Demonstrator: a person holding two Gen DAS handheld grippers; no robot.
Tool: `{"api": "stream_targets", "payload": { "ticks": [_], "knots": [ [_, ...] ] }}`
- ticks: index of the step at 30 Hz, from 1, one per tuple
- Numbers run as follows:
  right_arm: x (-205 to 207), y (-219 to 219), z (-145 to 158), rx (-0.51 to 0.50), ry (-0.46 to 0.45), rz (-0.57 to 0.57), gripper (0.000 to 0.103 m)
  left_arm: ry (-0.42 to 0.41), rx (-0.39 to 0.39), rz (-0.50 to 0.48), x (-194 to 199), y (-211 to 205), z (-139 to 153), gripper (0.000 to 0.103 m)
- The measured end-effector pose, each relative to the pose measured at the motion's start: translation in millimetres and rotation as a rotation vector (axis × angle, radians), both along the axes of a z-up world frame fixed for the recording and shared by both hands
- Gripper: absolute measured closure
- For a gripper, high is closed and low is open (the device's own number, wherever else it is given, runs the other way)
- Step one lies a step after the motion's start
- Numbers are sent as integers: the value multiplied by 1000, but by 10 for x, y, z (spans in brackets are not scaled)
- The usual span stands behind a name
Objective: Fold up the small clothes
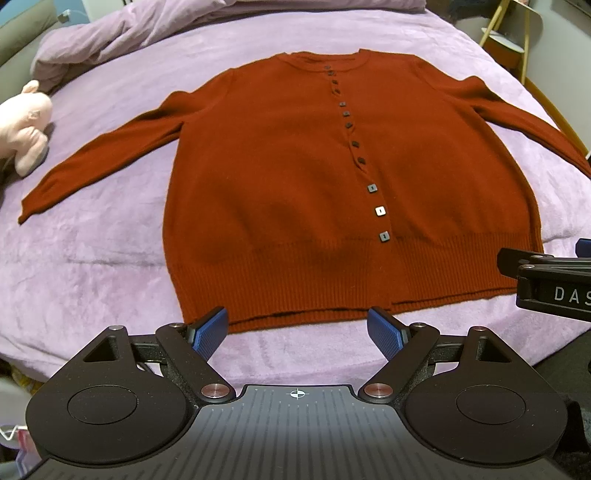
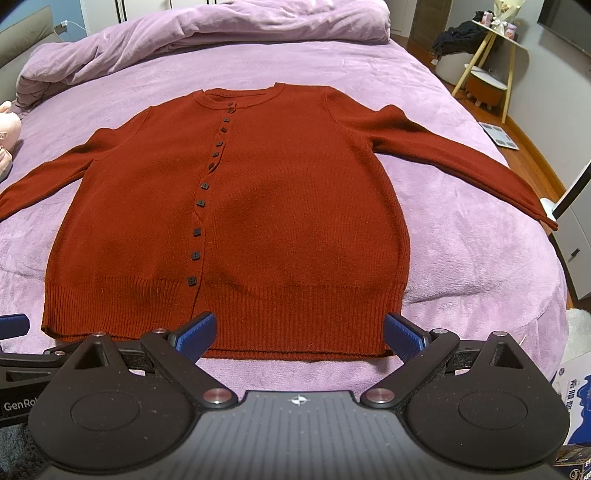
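Even indoor light; fisheye-bent edges

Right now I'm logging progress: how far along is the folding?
Done: the cardigan lies flat and buttoned on the bed, sleeves spread. In hand: nothing; the left claw and right claw are open near the hem. Left: every fold.

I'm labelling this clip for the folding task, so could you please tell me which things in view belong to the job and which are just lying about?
Part of the job:
- red cardigan, spread flat, buttoned
- left gripper, open
- right gripper, open
- purple bedspread under it

Lying about:
- pink plush toy
- bunched duvet
- wooden stool
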State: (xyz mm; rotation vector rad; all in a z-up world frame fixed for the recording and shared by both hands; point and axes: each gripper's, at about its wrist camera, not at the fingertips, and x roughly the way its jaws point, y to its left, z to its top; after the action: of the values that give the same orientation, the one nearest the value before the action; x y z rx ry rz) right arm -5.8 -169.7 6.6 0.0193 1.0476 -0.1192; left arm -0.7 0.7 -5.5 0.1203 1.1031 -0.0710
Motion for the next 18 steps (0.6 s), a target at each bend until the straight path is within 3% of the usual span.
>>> {"api": "stream_targets", "payload": {
  "ticks": [18],
  "knots": [
    [2, -11, -28, 7, 5, 1, 6, 27, -19, 4, 28, -7, -9, 16]
  ]
}}
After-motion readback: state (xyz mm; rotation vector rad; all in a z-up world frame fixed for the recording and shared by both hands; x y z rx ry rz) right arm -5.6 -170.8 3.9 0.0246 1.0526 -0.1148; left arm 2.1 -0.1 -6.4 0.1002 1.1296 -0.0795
